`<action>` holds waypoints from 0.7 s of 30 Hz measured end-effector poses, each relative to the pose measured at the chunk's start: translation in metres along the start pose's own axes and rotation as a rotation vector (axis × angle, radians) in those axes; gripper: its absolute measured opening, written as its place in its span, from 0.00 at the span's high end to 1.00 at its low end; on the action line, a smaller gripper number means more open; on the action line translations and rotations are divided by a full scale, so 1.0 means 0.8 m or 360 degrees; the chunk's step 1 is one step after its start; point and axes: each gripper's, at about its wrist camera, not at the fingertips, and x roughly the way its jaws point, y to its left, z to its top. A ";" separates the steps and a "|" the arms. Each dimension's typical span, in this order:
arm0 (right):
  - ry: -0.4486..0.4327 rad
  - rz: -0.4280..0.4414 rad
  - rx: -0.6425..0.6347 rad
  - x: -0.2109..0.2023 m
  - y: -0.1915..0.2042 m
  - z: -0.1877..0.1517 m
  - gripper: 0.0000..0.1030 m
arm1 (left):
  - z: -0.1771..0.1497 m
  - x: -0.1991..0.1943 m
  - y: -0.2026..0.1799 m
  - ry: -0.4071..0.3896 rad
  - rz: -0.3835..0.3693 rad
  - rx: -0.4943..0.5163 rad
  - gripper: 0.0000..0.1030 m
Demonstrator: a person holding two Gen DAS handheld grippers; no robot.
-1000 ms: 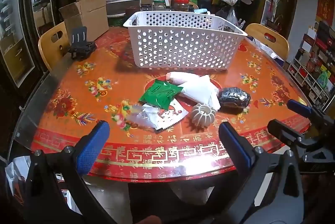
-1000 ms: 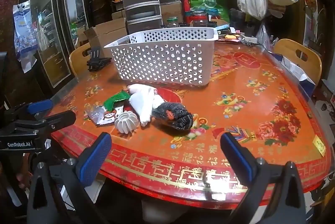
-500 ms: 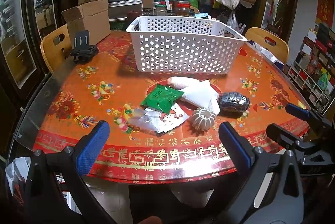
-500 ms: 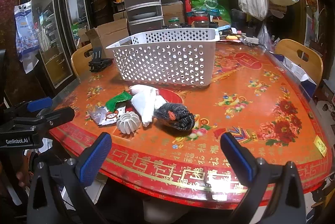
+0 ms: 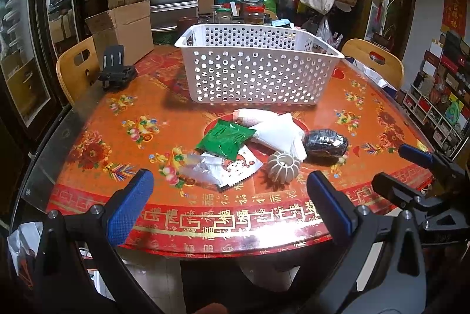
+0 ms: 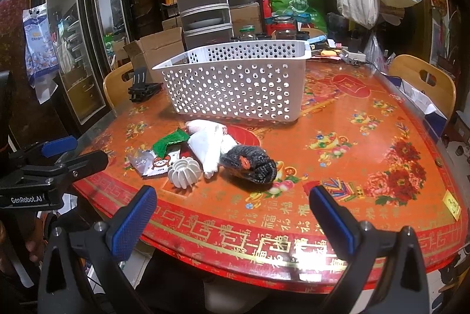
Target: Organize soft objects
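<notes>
Right wrist view: right gripper (image 6: 232,214) and left gripper (image 5: 229,205), jaws apart, empty; approach dark knit bundle (image 6: 249,164) at frame centre squarely, then lift to white basket (image 6: 235,87).

One white perforated basket (image 5: 258,70) stands on the round table (image 5: 97,137), with two wooden chairs (image 5: 75,70) behind it. In front lie one green packet (image 5: 224,137), one cartoon-printed sachet (image 5: 235,170), one ribbed white ball (image 5: 283,167), one dark knitted bundle (image 5: 324,142), one white cloth (image 5: 279,133) and one pink roll (image 5: 249,117). One black stand (image 5: 116,70) sits off to the side.
</notes>
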 end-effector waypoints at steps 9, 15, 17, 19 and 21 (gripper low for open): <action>0.0004 0.0005 0.0005 0.000 0.000 0.000 0.00 | -0.001 0.000 -0.002 0.0005 -0.0007 0.0000 0.00; 0.0006 0.0015 0.0005 0.002 0.000 -0.002 0.00 | -0.001 0.001 -0.002 0.0006 -0.0010 0.0001 0.00; 0.0006 0.0015 0.0005 0.002 0.000 -0.001 0.00 | -0.001 0.001 -0.003 0.0006 -0.0012 0.0003 0.00; 0.0007 0.0016 0.0008 0.002 0.000 -0.001 0.00 | -0.001 0.001 -0.003 0.0007 -0.0012 0.0003 0.00; 0.0008 0.0017 0.0008 0.002 0.001 -0.001 0.00 | -0.001 0.001 -0.003 0.0007 -0.0011 0.0003 0.00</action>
